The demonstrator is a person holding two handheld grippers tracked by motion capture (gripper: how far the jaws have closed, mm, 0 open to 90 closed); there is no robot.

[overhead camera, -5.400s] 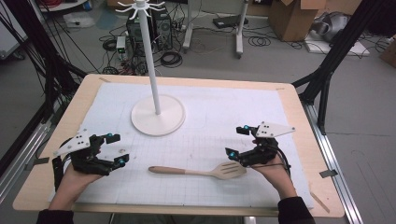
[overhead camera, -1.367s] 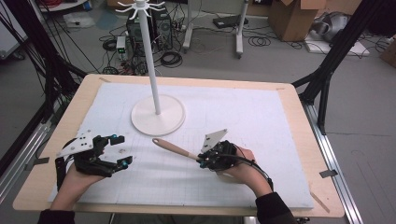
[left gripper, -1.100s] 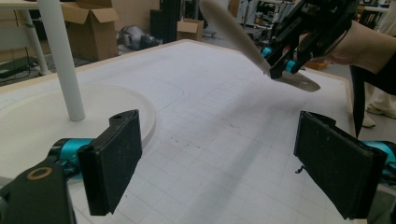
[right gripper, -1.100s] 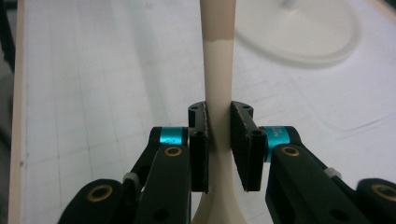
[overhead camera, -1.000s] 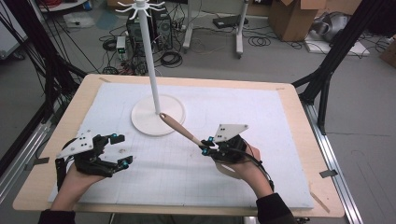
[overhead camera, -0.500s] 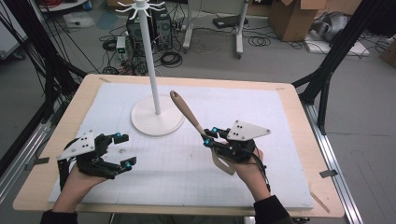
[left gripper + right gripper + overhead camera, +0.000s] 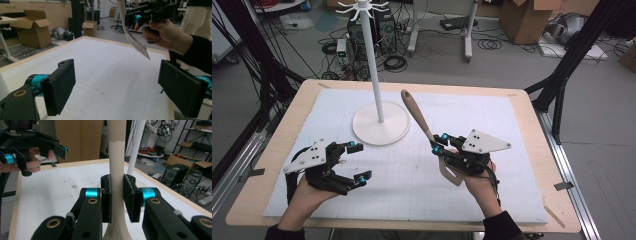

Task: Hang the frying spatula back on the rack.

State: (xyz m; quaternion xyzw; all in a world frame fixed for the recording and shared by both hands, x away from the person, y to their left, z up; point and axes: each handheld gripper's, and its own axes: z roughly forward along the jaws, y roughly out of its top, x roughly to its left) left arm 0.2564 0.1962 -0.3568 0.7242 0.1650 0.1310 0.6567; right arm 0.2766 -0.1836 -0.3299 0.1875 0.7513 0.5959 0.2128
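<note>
The right gripper clamps the smooth wooden spatula by its rounded handle, flat slotted blade downward. The left gripper gapes, its matte black pads bare.

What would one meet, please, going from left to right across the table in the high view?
Left tongs → stand → spatula → right tongs

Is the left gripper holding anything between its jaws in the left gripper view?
No, the left gripper has its jaws wide apart with just the white mat between them; the wooden spatula is in the right gripper.
</note>
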